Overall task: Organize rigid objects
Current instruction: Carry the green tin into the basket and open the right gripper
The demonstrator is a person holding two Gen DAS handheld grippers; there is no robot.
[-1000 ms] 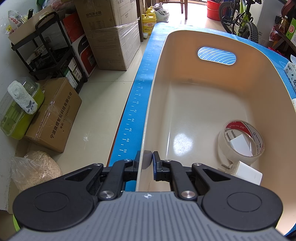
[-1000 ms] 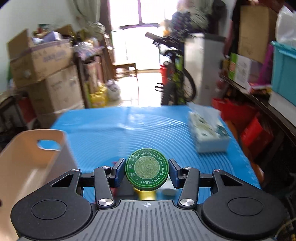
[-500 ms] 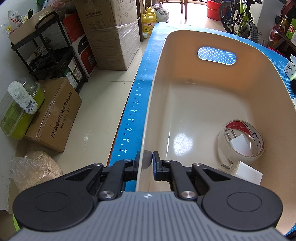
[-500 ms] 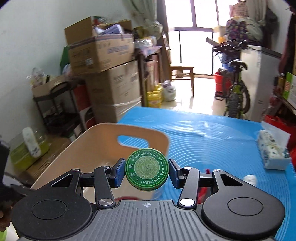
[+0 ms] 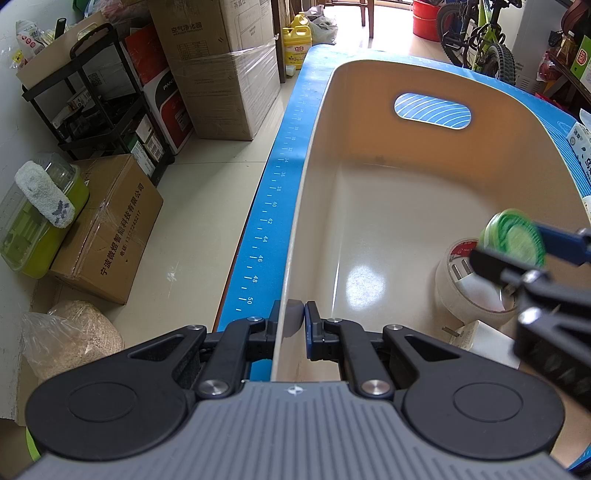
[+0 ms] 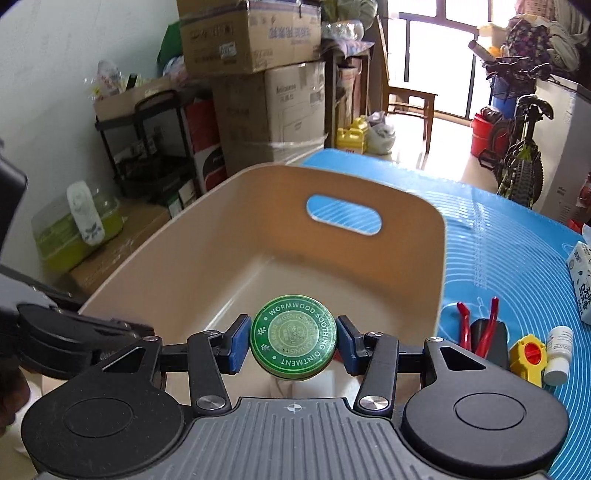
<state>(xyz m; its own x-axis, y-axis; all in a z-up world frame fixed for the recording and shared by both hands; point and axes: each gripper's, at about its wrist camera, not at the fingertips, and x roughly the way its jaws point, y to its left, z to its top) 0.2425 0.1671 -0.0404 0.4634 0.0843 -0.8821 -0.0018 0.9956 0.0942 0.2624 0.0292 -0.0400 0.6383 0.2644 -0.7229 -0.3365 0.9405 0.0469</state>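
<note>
Holding a green ointment tin over the beige bin

Right gripper pinches its rim — lid faces the camera, flat axis along the fingers; left gripper clamps the bin's near wall.

The green tin lid held between the right tongs reads "WORMWOOD SOOTHING OINTMENT" around its rim; the smaller inner ring of lettering is too blurred to make out. Along the edge of the blue mat on the surface runs a printed ruler with the even numbers 34, 36, 38, 40, 42, 44, 46, 48 and 50. The brown carton on the floor carries a line of Chinese characters and a telephone number. The tall carton bears Chinese characters, and the yellow jug has a red label with two Chinese characters.
</note>
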